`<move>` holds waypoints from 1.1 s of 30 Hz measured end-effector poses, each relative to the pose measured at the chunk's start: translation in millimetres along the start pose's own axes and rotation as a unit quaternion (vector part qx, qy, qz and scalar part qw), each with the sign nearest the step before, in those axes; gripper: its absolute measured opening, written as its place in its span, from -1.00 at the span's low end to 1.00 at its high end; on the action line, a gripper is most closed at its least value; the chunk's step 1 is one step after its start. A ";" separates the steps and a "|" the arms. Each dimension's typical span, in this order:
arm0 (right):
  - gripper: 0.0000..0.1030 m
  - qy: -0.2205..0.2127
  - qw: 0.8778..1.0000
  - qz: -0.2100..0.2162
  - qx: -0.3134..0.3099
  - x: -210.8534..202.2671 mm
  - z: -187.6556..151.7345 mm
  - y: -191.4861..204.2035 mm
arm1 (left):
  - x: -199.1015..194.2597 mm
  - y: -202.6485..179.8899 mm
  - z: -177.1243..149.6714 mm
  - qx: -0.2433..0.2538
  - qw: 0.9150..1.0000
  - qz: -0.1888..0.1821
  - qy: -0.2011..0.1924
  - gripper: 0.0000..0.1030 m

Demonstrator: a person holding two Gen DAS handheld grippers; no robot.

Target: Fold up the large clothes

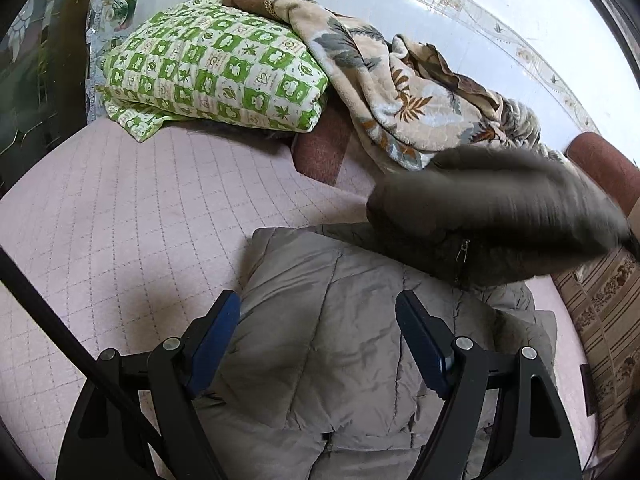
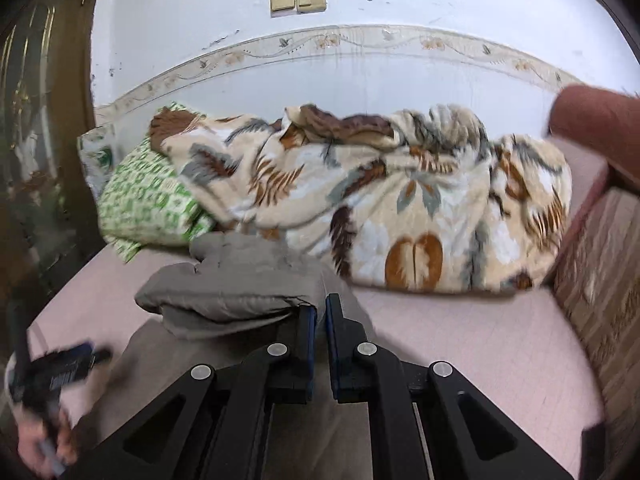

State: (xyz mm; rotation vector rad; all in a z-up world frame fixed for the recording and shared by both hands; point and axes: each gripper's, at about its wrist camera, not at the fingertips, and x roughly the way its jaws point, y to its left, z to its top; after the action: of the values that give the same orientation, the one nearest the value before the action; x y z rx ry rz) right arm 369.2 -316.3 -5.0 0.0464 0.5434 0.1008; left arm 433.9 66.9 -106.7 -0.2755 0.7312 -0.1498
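- Left tool [image 1: 318, 322]: jaws spread wide above the grey padded jacket [image 1: 340, 340], holding nothing.
- Right tool [image 2: 319, 312]: pinched on jacket's edge, apparently lifting a fold across.

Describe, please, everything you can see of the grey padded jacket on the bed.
The grey padded jacket is a quilted, slightly shiny puffer lying on the pink quilted bed cover. A metal zipper pull shows near its upper part. One section, blurred by motion, is lifted and folded over the body, pinched by the shut right hand-held gripper. The left hand-held gripper hangs open above the flat part, gripping nothing. The floral blanket lies just behind it.
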 end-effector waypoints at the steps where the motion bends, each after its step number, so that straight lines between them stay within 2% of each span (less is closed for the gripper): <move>1: -0.88 0.004 1.000 0.005 0.008 -7.2 -14.9 -0.6 | -0.6 0.5 0.1 -0.001 1.000 -0.001 0.000 0.54; 5: -0.89 0.037 0.999 0.015 0.036 -17.8 -84.9 -3.1 | 2.6 -0.2 -1.5 -0.009 1.000 -0.018 0.012 0.54; 8: -0.93 0.072 0.996 -0.001 0.055 -2.4 -127.4 -10.2 | 13.2 -3.0 -4.3 -0.026 0.996 -0.074 0.049 0.54; 11: -0.93 0.084 0.991 0.000 0.107 10.4 -156.2 -27.0 | 26.9 -4.4 -10.7 -0.055 0.985 -0.134 0.092 0.54; 14: -0.93 0.087 0.990 -0.005 0.114 14.8 -162.9 -35.8 | 36.8 -7.6 -16.7 -0.078 0.974 -0.177 0.119 0.54; 19: -0.91 0.079 0.984 0.029 0.154 11.5 -157.7 -48.3 | 54.8 -17.9 -24.0 -0.113 0.957 -0.225 0.143 0.54; 22: -0.91 0.074 0.981 0.046 0.175 16.1 -153.9 -47.4 | 66.2 -31.0 -25.7 -0.110 0.956 -0.225 0.154 0.54; 24: -0.82 0.076 0.976 0.061 0.193 22.6 -151.2 -46.2 | 72.0 -41.5 -24.7 -0.100 0.960 -0.211 0.156 0.54; 26: -0.16 0.078 0.967 0.080 0.230 31.7 -151.3 -48.5 | 77.6 -48.4 -22.4 -0.103 0.961 -0.205 0.153 0.54; 27: -0.03 0.077 0.962 0.091 0.247 35.2 -152.1 -49.6 | 79.5 -48.9 -21.3 -0.106 0.962 -0.203 0.150 0.54; 31: 0.02 0.080 0.932 0.131 0.327 54.6 -158.1 -56.9 | 89.7 -54.9 -19.0 -0.108 0.962 -0.203 0.147 0.54; 32: 0.02 0.082 0.928 0.128 0.340 59.6 -159.8 -59.3 | 90.6 -58.0 -18.6 -0.101 0.963 -0.205 0.146 0.49; 33: 0.02 0.082 0.925 0.127 0.349 63.5 -161.3 -61.3 | 91.0 -61.6 -17.9 -0.094 0.964 -0.203 0.141 0.23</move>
State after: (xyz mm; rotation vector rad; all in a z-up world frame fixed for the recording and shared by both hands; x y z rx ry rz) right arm 344.8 -367.6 -179.9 0.8130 0.7178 0.1601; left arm 486.3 -16.2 -158.9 -0.5939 0.9683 -0.5178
